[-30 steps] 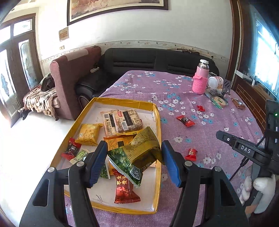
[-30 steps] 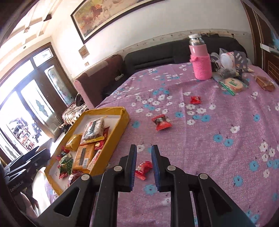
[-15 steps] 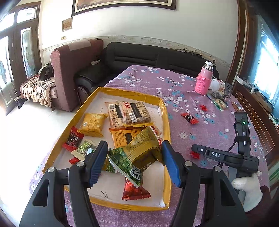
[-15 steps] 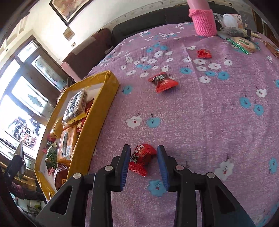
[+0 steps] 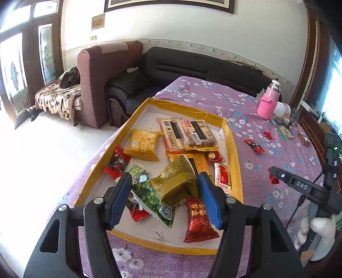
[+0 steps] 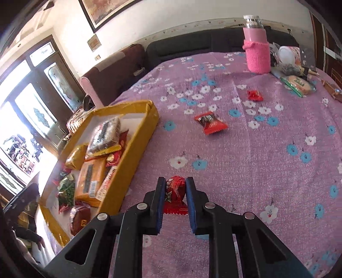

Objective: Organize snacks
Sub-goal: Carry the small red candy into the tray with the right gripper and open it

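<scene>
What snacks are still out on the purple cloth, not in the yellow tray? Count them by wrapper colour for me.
Red: 3 (nearest candy, flat packet, small candy)
Green and cream: 1 (biscuit pack)
Brown: 1 (packet at the right edge)
Total: 5

Home living room: a black sofa [image 5: 205, 70] is sitting at 12 o'clock behind the table, with a maroon armchair [image 5: 102, 72] at 10 o'clock. A framed painting [image 5: 168, 5] is hanging on the wall at 12, and glazed wooden doors [image 5: 23, 70] are letting daylight in at 9. A purple floral tablecloth [image 6: 256, 149] is covering the table.
</scene>
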Available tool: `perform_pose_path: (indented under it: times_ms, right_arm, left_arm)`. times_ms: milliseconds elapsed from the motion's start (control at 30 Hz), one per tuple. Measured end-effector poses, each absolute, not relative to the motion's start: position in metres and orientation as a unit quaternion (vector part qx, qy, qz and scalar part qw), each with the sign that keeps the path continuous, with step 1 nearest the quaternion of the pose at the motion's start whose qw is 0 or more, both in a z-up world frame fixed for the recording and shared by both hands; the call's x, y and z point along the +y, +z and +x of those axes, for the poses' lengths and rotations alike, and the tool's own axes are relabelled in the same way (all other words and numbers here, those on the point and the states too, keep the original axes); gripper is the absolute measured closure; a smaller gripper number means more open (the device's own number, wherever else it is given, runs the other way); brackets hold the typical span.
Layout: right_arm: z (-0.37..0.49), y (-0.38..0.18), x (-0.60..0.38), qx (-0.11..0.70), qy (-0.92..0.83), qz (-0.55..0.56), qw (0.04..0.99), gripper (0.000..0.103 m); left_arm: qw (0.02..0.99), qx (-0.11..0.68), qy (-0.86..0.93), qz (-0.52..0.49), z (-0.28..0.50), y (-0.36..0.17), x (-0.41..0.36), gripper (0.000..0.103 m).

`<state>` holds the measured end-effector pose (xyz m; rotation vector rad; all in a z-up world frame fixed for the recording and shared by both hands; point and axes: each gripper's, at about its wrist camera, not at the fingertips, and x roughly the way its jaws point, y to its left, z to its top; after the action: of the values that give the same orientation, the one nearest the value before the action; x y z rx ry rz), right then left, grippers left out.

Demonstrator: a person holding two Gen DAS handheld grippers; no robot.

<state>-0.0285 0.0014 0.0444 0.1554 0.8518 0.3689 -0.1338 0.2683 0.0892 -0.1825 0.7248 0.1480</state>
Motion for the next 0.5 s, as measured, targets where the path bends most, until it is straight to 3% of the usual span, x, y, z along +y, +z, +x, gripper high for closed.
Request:
perform_pose_path:
  times_ms: [200,500]
  right_arm:
    - [-0.05,0.082,0.046,0.382,0.253,0.042,0.888,0.084]
    - [-0.065,0.057,0.116,0.413,0.305,-0.01,0.858,0.084]
  left_arm:
    - [0.922,0.365,0.088,-0.099,-0.133,0.078,0.283,0.04]
    - [0.912,0.39,0.087,-0.098,-0.126,0.059,0.29,0.04]
